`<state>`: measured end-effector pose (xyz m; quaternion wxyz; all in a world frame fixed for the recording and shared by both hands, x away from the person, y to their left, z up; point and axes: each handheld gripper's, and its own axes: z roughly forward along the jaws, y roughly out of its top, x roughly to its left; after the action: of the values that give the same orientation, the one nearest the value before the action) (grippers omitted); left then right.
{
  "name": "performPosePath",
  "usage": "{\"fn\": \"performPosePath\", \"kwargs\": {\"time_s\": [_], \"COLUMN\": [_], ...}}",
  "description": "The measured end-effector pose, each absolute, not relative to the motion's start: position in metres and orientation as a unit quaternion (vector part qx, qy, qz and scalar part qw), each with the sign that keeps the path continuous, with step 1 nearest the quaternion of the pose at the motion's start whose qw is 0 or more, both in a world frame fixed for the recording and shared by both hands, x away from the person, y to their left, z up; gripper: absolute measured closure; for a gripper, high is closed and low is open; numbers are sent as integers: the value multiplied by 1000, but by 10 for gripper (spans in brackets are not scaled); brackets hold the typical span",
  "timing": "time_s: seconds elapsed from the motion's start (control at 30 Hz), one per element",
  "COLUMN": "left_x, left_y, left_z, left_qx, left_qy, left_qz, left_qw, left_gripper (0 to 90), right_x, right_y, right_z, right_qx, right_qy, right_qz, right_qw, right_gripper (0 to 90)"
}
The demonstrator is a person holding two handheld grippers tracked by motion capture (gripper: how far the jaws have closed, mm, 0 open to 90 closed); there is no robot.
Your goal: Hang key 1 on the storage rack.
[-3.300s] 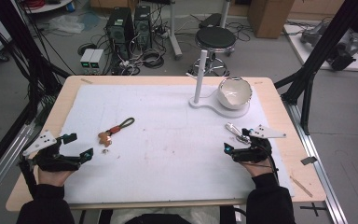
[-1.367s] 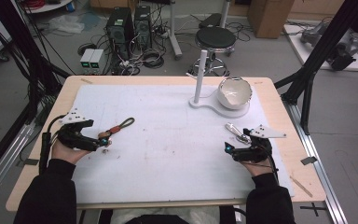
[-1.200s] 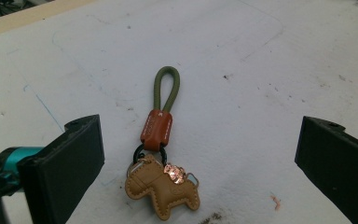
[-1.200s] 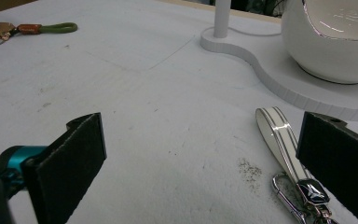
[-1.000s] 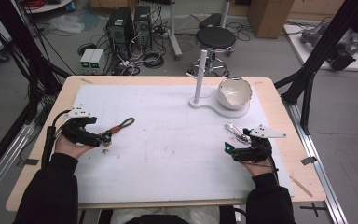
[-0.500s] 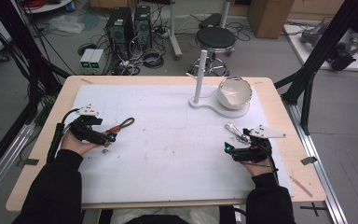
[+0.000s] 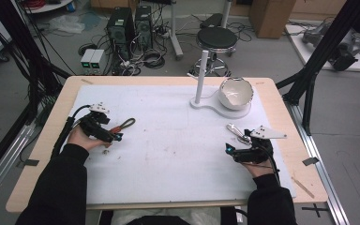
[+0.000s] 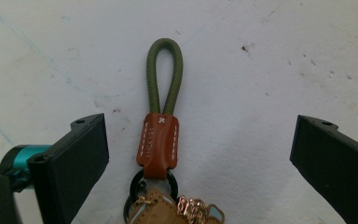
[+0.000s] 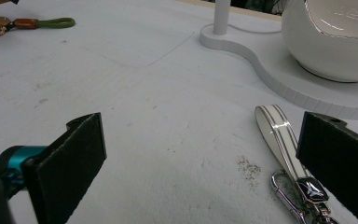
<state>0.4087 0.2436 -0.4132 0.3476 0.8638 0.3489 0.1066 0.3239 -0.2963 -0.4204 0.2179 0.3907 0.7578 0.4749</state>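
The left gripper [image 8: 200,154] hangs wide open, straddling the green-looped leather keychain [image 8: 161,126]; the right gripper [image 9: 205,163], equally wide, rests beside a striped key strap [image 9: 279,135], perhaps touching.

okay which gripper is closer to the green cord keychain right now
Left. The left gripper is right over the green cord keychain, open jaws on either side of it. The right gripper sits across the table, beside a white striped strap.
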Motion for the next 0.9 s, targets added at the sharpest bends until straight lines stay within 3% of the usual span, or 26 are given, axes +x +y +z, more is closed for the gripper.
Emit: {"fn": "performPosePath", "kwargs": {"time_s": [0.4, 0.53, 0.57, 0.9], "left_x": [417, 417, 416, 417], "left_y": [243, 243, 243, 244], "left_z": [-423, -422, -422, -424], "left_qx": [870, 869, 870, 875], "left_qy": [351, 352, 351, 351], "left_qz": [97, 98, 98, 108], "left_qw": [333, 333, 333, 317], "left_gripper": [171, 241, 334, 470], "right_x": [323, 323, 324, 324], "right_y": [-296, -296, -296, -297], "right_z": [-421, -421, -421, -421], "right_qx": [389, 388, 388, 389], "right_qy": [760, 760, 760, 759], "right_qz": [474, 474, 474, 474], "right_qw": [216, 218, 217, 217], "right_gripper": [6, 6, 6, 6]}}
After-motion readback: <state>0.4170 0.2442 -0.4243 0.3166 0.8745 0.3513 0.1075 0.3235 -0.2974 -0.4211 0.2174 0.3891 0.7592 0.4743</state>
